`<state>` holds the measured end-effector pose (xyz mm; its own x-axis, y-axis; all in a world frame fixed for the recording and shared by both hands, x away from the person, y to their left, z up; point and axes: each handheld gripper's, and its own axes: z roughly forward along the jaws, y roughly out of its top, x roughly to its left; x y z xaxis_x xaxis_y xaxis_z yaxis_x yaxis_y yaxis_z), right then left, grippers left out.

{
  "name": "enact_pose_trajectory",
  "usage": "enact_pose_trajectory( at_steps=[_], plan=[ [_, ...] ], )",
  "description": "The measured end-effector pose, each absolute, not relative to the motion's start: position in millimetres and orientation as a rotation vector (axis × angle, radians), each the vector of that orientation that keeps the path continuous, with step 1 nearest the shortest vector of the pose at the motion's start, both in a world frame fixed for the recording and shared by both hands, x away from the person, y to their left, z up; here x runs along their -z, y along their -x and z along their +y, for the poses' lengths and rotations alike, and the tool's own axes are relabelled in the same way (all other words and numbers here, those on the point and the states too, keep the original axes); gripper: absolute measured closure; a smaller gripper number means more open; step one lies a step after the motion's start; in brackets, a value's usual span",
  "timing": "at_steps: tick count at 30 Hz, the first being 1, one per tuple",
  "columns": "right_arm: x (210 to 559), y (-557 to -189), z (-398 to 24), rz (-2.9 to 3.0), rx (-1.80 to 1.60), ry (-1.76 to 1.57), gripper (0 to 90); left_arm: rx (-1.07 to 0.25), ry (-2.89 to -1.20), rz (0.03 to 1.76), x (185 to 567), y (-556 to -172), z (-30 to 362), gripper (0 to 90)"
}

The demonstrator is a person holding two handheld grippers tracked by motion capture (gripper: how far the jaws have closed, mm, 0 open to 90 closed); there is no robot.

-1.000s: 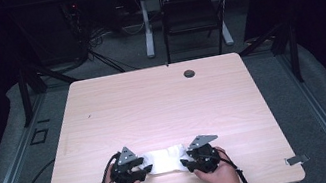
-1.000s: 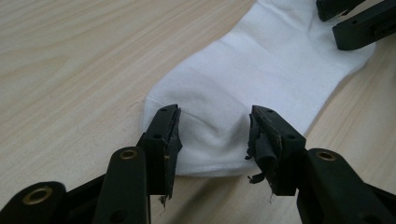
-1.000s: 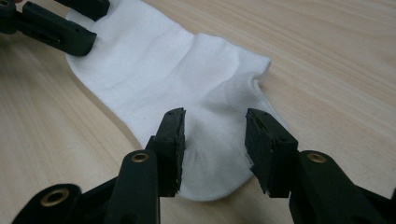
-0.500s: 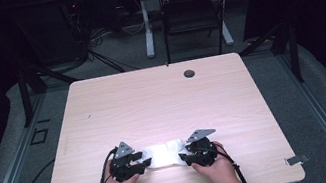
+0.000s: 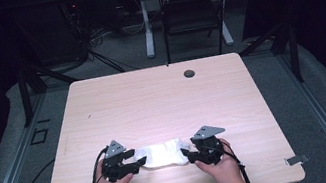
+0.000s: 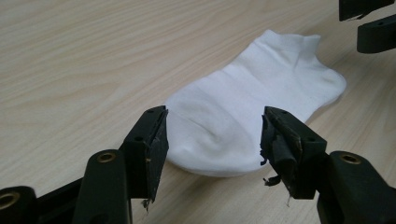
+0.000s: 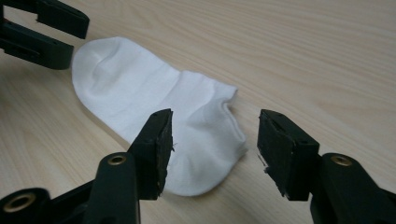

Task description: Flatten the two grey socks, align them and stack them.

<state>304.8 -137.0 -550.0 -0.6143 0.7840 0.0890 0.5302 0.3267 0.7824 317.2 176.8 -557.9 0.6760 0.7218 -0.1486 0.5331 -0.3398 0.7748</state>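
Since a second ago: both hands drawn slightly apart along the near edge of the wooden table [image 5: 162, 96], stretching the white sock [image 5: 162, 153] flat between them; smoothing looks done. Left gripper [image 6: 212, 135] wide open, straddling the toe end without contact. Right gripper [image 7: 212, 140] wide open by the heel and cuff. Count: one sock, two grippers, one table.

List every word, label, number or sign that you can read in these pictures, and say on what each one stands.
There is no readable text.
The sock is plain white, without print.
The table bears wood grain only.
Both grippers, left and right, carry no label.
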Motion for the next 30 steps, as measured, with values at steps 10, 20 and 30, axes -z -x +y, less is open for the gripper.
enact_pose_trajectory(
  at_steps=[10, 20, 30],
  plan=[
    [542.2, -290.4, -164.3, 2.208, -1.171, -1.212, 40.9, -0.308, -2.021, 1.012, 550.7, -315.0, 200.3, 40.0],
    [547.7, -287.3, -177.3, 2.182, -1.16, -1.281, 38.5, -0.323, -1.997, 1.011, 554.5, -316.5, 217.6, 39.5],
    [561.5, -289.6, -177.9, 2.201, -1.06, -1.285, 23.4, -0.366, -2.031, 1.018, 560.4, -317.1, 220.3, 38.8]
  ],
)
